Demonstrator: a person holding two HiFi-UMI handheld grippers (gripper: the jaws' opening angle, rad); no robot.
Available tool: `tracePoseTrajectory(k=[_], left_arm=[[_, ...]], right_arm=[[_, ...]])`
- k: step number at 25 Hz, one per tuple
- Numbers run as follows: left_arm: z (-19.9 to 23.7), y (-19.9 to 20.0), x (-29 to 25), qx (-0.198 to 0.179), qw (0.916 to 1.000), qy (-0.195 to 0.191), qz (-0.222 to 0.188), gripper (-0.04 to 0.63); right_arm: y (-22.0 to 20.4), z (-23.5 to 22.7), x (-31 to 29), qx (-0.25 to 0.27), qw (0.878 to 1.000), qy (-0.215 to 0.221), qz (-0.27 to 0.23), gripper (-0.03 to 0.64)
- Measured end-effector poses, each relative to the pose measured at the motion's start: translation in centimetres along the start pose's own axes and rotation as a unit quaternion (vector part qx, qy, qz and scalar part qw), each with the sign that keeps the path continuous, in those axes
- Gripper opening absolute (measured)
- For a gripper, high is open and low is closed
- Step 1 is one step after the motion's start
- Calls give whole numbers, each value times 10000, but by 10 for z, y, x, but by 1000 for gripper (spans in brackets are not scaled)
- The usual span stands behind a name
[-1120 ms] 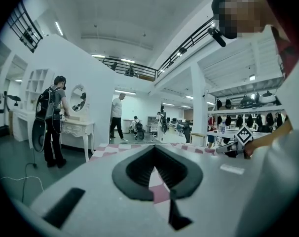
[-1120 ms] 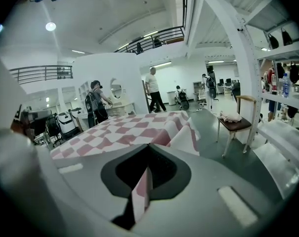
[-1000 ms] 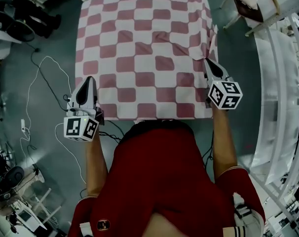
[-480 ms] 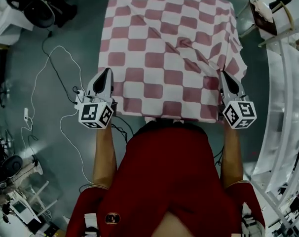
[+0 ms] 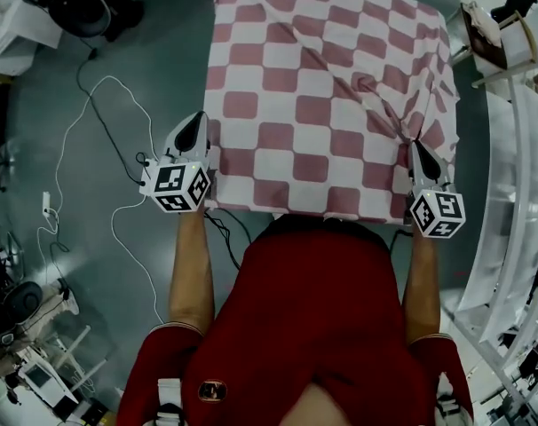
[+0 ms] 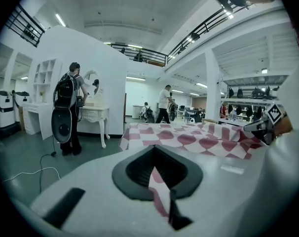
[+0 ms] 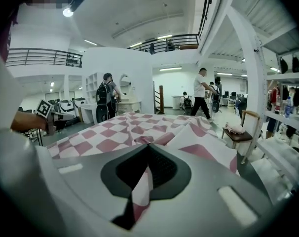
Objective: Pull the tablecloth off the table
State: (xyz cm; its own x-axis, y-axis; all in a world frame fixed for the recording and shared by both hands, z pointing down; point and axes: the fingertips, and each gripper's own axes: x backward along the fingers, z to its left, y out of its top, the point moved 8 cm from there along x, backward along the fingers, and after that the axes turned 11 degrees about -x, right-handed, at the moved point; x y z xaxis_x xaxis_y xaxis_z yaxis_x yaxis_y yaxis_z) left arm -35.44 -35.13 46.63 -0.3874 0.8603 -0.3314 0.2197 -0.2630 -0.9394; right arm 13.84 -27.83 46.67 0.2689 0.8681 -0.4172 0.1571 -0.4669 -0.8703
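Note:
A red-and-white checked tablecloth (image 5: pixel 322 96) lies spread over the table, creased toward its near right corner. My left gripper (image 5: pixel 198 124) is shut on the cloth's near left edge; a strip of cloth (image 6: pixel 159 186) shows pinched between its jaws. At the near right corner my right gripper (image 5: pixel 420 152) is shut on the tablecloth, with a fold of it (image 7: pixel 142 191) clamped in the jaws and ridges running away from the grip. The table itself is hidden under the cloth.
White cables (image 5: pixel 100 149) trail over the grey floor on the left. A wooden chair (image 5: pixel 491 43) and white shelving (image 5: pixel 518 202) stand on the right. A person with a backpack (image 6: pixel 70 107) stands by a white dressing table (image 6: pixel 93 120); other people walk farther back.
Both grippers have drawn back toward my body with the cloth in them. The cloth has slid nearer and creased more at its right side; the left gripper has come closer to the cloth's left edge.

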Motion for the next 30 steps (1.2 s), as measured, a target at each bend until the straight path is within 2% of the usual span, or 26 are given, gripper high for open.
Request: tracePoseTrajectory(k=[5,11,16,24,30], left_arm=[[30,-17,-20,123,9995,-123,269,17],[54,-38,-49,499,9961,-422,587,100],[65,-52,-68,920,9879,-787,969,167],[67,-66,-83,988,9793,-1092,1390,186],[63,-69,-89,1088,9742,-1236,1544,161]], right_arm=[[-4,6,-4,28,9995,-313,20,14],[-8,13,-7,53,9983,-577,76,14],[-8,16,-7,62,9971,-747,121,14],[-10,20,-9,70,9960,-872,157,15],[-12,18,-12,43,9962,-850,173,15]])
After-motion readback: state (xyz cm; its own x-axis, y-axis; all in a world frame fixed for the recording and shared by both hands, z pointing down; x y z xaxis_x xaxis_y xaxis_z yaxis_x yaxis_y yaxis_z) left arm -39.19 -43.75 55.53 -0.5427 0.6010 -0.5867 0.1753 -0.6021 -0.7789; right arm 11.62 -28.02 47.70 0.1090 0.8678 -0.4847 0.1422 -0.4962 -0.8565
